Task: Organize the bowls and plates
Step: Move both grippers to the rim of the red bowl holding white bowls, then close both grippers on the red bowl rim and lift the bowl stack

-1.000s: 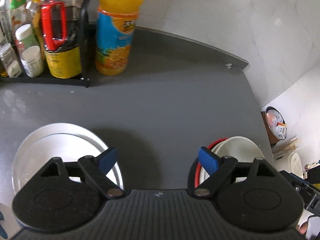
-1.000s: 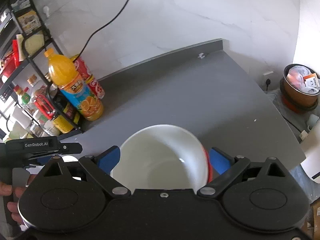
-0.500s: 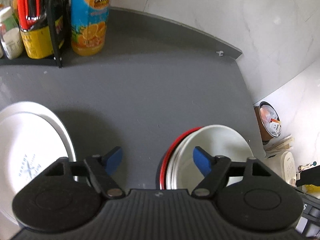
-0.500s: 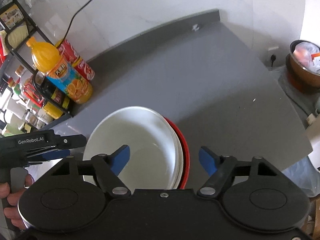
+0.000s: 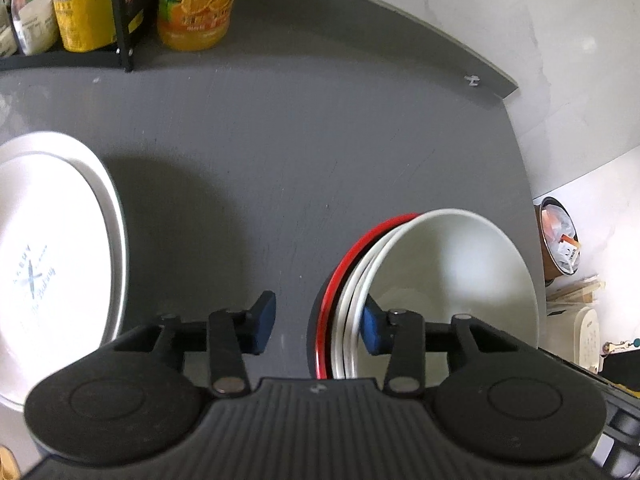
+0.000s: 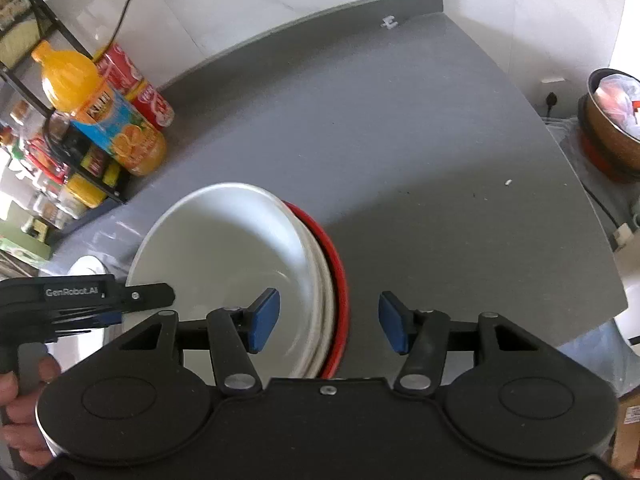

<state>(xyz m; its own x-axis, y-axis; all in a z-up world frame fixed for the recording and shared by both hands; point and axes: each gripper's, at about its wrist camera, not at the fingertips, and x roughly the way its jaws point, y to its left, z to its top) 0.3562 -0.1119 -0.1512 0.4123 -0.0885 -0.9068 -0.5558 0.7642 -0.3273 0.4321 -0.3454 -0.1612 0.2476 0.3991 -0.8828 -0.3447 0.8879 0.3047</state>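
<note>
Now both tools gape, gripping nothing: left tool [image 5: 316, 322] astride bowl stack [image 5: 436, 280] rim, right tool [image 6: 328, 322] likewise; plate [image 5: 52, 256] on table [image 5: 304, 128]

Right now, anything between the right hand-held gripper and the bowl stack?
Nothing visible. The right hand-held gripper is open, its fingers straddling the near rim of the bowl stack; only bare counter lies beyond.

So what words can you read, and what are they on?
"GenRobot.AI": on the left gripper, seen from the right wrist.
White plate: faint blue print, too blurred to read.
Orange juice bottle: label too blurred.
Red cans: white script, unreadable.
Rack bottles: labels too small.
</note>
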